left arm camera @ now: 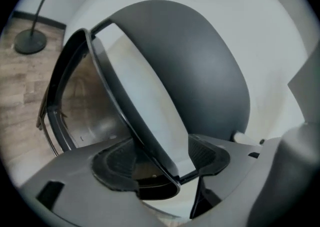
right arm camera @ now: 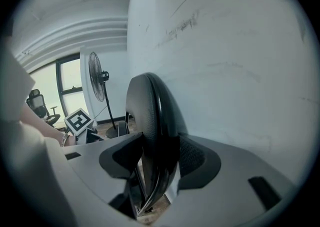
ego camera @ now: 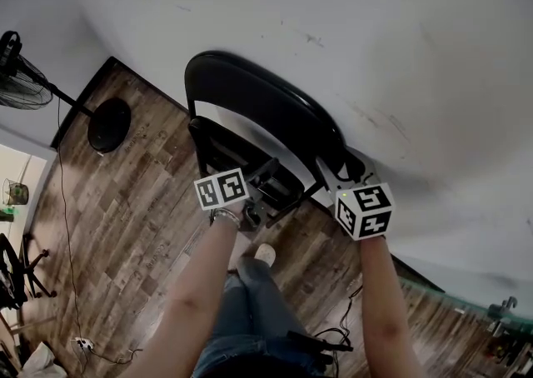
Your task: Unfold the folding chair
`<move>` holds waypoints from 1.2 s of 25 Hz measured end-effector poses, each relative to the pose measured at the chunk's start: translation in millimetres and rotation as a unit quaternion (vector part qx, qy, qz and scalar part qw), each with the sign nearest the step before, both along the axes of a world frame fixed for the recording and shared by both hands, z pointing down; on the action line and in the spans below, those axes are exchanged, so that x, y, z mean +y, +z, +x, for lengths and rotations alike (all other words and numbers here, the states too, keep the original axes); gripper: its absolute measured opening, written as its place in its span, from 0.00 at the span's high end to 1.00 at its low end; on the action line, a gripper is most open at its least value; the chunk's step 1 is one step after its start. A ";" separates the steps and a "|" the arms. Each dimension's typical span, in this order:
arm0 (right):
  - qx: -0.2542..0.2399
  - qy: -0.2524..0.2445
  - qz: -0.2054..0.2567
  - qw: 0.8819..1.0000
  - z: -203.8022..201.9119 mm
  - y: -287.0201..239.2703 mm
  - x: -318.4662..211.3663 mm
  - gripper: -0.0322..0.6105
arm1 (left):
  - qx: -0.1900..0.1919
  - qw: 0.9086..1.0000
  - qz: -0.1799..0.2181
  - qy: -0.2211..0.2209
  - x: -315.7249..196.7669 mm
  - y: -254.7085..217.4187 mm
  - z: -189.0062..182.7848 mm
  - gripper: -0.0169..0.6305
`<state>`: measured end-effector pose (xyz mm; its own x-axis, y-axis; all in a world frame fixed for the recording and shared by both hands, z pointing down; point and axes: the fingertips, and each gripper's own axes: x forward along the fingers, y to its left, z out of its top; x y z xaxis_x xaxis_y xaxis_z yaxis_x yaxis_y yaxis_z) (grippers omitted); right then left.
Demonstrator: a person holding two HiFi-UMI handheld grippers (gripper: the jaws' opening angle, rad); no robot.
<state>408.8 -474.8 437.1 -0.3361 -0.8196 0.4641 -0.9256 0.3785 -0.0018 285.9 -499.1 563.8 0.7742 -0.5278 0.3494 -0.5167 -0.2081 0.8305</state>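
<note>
A black folding chair (ego camera: pixel 266 106) leans folded against the white wall (ego camera: pixel 391 35), padded backrest uppermost. My left gripper (ego camera: pixel 260 201) is at the seat's lower edge. In the left gripper view the thin black frame tube (left arm camera: pixel 125 101) runs between the jaws of the left gripper (left arm camera: pixel 162 163). White shows between the tube and the right pad (left arm camera: pixel 207 153), so the pads are not clamped. My right gripper (ego camera: pixel 343 175) is at the chair's right side. In the right gripper view the right gripper (right arm camera: pixel 160 158) has both pads against the backrest edge (right arm camera: pixel 150 111).
A standing fan (ego camera: pixel 21 85) with a round base (ego camera: pixel 109 125) stands at the left on the wood floor (ego camera: pixel 133 226). An office chair (ego camera: pixel 21 272) and cables (ego camera: pixel 83 343) are at the far left. The person's legs (ego camera: pixel 250 310) are right below the chair.
</note>
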 end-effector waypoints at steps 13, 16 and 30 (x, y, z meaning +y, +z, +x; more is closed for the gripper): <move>0.008 0.015 0.001 1.000 2.7 2.3 -2.0 0.63 | -0.006 0.997 -0.050 -0.052 0.6 15.2 -17.1 0.83; 0.012 0.018 0.000 1.000 1.8 2.4 -0.5 0.63 | 0.010 0.998 -0.046 -0.048 8.9 13.7 -23.3 0.84; 0.030 0.038 -0.001 0.999 -20.2 1.9 27.1 0.63 | 0.095 0.995 -0.022 -0.025 85.5 9.2 -86.9 0.86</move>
<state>388.6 -447.7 438.9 -0.2440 -0.8410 0.4828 -0.9502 0.3070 0.0545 199.1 -413.7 573.0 0.8020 -0.5542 0.2228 -0.3579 -0.1473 0.9221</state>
